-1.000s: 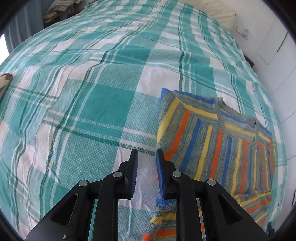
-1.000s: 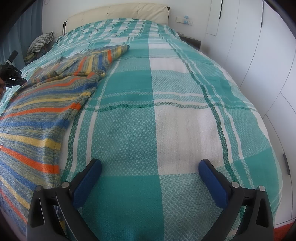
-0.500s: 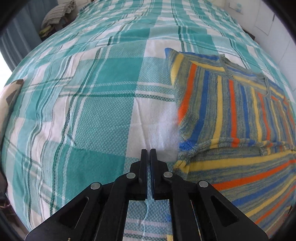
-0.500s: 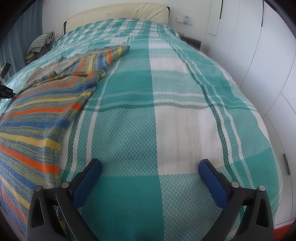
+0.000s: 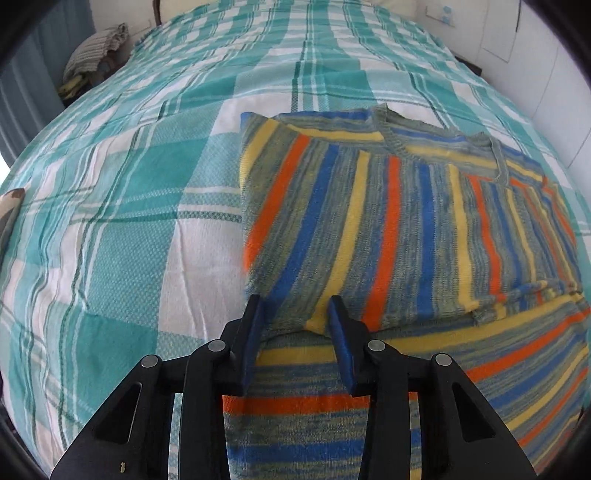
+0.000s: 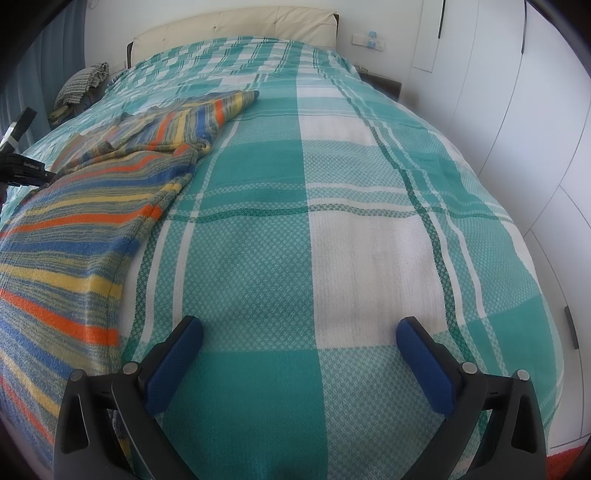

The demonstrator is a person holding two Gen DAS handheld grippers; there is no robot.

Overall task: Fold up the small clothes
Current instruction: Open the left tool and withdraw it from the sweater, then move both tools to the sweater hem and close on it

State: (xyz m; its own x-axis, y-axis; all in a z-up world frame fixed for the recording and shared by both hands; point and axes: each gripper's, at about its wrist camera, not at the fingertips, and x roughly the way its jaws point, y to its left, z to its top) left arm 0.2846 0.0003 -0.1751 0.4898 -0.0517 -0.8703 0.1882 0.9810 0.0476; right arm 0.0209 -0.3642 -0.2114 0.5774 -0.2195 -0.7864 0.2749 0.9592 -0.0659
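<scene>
A striped knit sweater (image 5: 388,229) in orange, blue, yellow and grey lies flat on the bed, one sleeve folded across its chest. My left gripper (image 5: 295,314) hovers over the sweater's near left edge. Its jaws are opening, and the end of the folded sleeve shows between the blue pads, which do not press on it. In the right wrist view the sweater (image 6: 92,221) covers the left side. My right gripper (image 6: 299,332) stands wide open over bare bedspread with nothing between its fingers. The left gripper's black body (image 6: 22,170) shows at that view's far left.
A teal and white plaid bedspread (image 6: 332,221) covers the bed. A pile of clothes (image 5: 96,51) sits at the far left corner. A padded headboard (image 6: 236,22) stands behind, with a dark nightstand (image 6: 380,83) and white wardrobe doors (image 6: 517,92) along the right.
The left gripper moved right over the sweater's edge; its jaws went from slightly apart to shut and now stand apart again. The right gripper has stayed still.
</scene>
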